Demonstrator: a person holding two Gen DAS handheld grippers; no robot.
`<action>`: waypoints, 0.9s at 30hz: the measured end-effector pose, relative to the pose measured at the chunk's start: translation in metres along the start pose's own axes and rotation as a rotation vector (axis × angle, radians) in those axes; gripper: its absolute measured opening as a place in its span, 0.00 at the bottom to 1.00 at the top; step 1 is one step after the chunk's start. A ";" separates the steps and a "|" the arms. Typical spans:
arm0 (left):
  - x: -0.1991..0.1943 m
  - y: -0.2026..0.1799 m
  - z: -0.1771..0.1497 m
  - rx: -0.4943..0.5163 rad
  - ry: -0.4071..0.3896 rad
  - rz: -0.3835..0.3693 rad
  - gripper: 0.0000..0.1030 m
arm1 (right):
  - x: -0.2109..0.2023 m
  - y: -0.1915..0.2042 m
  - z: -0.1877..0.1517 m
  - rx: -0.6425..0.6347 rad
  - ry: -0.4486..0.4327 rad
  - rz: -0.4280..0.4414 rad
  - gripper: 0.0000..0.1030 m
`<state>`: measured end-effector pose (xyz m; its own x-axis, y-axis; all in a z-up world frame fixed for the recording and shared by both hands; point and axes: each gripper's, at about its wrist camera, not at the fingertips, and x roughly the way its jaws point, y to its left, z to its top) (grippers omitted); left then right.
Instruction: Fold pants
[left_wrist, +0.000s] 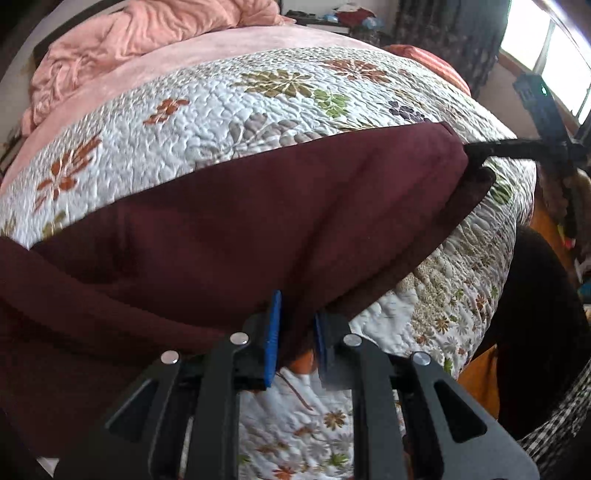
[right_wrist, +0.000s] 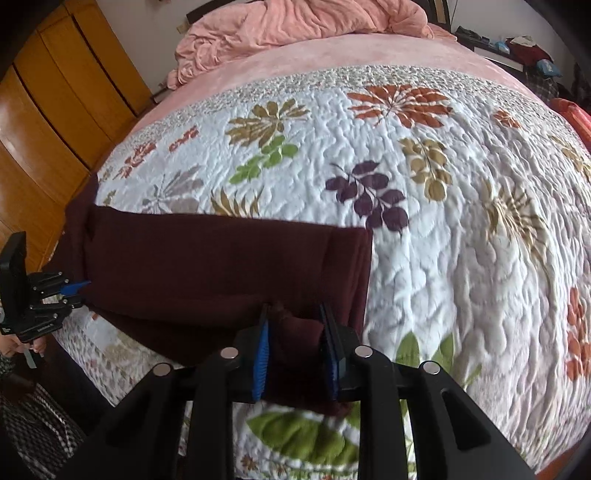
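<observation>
On the quilt (right_wrist: 443, 229), near its front edge, the pants (right_wrist: 221, 266) lie as a long band running left to right between the two grippers. Left gripper (left_wrist: 295, 332) clenches the near hem at one end; right gripper (right_wrist: 295, 350) pinches bunched cloth at the other end. Judgement: the next fold runs along that long axis, end to end, neither hand nearer.
</observation>
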<state>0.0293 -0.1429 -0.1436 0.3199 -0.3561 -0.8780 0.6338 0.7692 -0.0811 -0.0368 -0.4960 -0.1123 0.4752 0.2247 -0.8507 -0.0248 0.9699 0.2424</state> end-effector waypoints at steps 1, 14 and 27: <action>0.003 0.000 -0.002 -0.009 0.005 0.001 0.14 | 0.001 0.000 -0.002 0.007 0.012 0.001 0.32; 0.007 -0.001 -0.008 -0.031 -0.018 -0.005 0.21 | -0.044 0.057 0.011 0.089 -0.104 0.162 0.66; 0.001 0.008 -0.006 -0.093 -0.031 -0.025 0.24 | 0.045 0.097 -0.013 0.037 0.164 -0.068 0.64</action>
<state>0.0300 -0.1339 -0.1482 0.3273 -0.3914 -0.8600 0.5740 0.8054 -0.1481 -0.0292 -0.3911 -0.1327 0.3244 0.1745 -0.9297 0.0359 0.9799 0.1964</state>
